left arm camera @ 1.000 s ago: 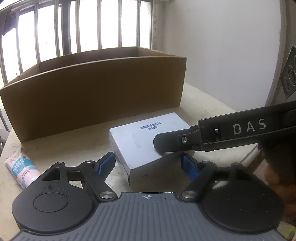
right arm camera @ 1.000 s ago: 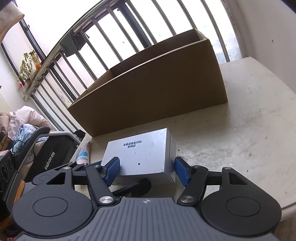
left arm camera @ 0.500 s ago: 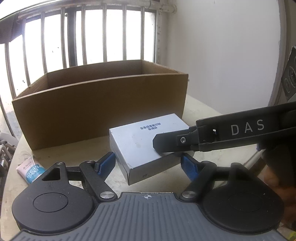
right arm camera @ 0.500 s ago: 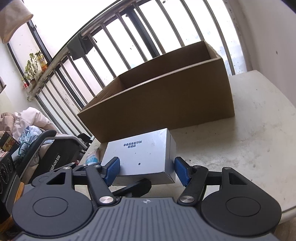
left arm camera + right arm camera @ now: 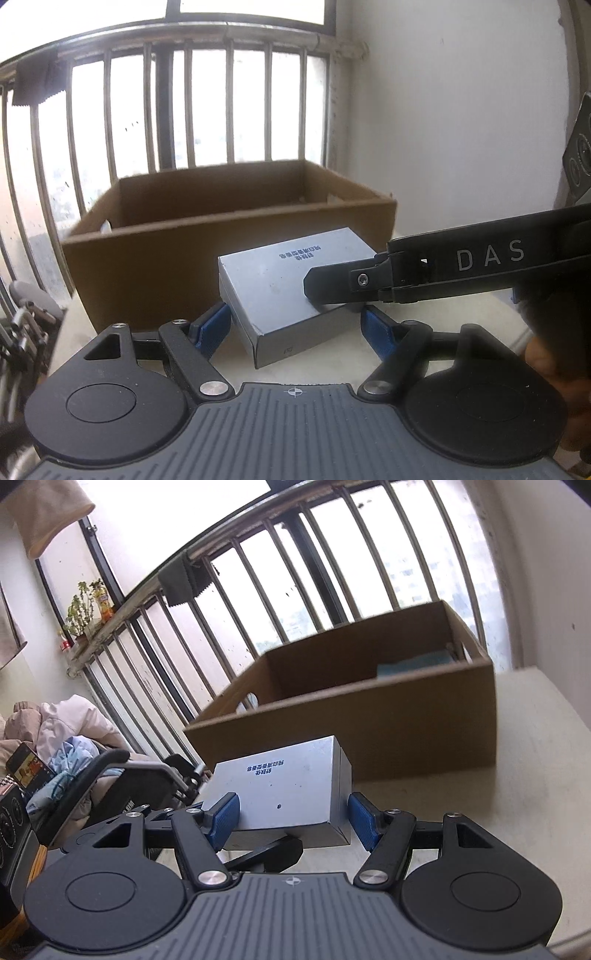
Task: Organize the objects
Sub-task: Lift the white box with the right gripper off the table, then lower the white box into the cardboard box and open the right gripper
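A flat grey-white carton with blue print [image 5: 284, 280] is held off the table by both grippers, just in front of an open brown cardboard box [image 5: 229, 236]. My left gripper [image 5: 295, 328] is shut on the carton's near corner, blue pads on both sides. My right gripper [image 5: 291, 818] is shut on the carton [image 5: 284, 786] from its other side; its black finger [image 5: 443, 273] crosses over the carton in the left wrist view. The cardboard box [image 5: 369, 716] holds a blue item [image 5: 413, 664] and something white.
The pale table [image 5: 498, 812] runs right toward a white wall [image 5: 461, 129]. A barred window [image 5: 203, 110] stands behind the box. A black chair with clothes [image 5: 92, 760] is left of the table.
Both grippers have risen with the carton; the cardboard box now shows its inside and sits lower in view. The tube at the left has dropped out of sight.
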`<state>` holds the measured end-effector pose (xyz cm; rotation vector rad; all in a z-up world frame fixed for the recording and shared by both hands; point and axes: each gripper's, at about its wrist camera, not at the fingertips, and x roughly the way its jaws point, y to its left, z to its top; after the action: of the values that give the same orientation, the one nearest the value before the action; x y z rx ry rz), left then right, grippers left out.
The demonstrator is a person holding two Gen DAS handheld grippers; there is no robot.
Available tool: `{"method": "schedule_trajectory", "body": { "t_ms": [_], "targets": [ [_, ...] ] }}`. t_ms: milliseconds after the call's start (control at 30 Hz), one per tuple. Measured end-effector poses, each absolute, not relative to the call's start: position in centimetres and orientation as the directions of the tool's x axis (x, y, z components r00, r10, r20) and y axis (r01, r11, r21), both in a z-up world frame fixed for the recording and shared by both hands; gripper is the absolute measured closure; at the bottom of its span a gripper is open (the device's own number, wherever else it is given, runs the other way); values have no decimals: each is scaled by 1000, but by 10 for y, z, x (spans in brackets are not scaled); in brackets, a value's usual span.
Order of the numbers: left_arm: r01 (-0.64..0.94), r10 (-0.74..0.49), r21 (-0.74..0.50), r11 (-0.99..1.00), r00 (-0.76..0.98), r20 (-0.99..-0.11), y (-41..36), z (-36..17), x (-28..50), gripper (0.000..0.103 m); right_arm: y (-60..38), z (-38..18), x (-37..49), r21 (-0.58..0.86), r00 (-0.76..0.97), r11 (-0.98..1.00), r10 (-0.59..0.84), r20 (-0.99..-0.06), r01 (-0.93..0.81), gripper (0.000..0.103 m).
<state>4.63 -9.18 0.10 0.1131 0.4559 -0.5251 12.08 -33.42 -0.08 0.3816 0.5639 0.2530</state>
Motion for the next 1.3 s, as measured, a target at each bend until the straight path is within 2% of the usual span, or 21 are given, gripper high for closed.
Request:
{"method": "schedule_trajectory", "body": {
  "t_ms": [367, 533, 767, 1000, 1167, 1300],
  "targets": [
    [465, -414, 44, 884, 824, -386, -91, 70, 119, 26, -323, 50, 188, 390, 831, 900, 364, -422, -195, 34],
    [474, -416, 44, 879, 810, -414, -95, 91, 190, 26, -331, 66, 247, 408, 809, 891, 384, -445, -198, 34],
    [477, -380, 11, 879, 714, -588, -114, 87, 305, 26, -349, 52, 357, 465, 708, 876, 408, -576, -127, 34],
    [492, -304, 13, 870, 557, -773, -145, 58, 390, 26, -362, 5, 438, 501, 539, 865, 438, -719, -33, 34],
    [493, -262, -30, 869, 407, -875, -165, 38, 436, 28, -373, -29, 466, 508, 437, 861, 444, -782, 34, 36],
    [496, -208, -40, 867, 289, -934, -176, 19, 451, 31, -383, -48, 478, 527, 384, 846, 462, -799, 78, 37]
  ]
}}
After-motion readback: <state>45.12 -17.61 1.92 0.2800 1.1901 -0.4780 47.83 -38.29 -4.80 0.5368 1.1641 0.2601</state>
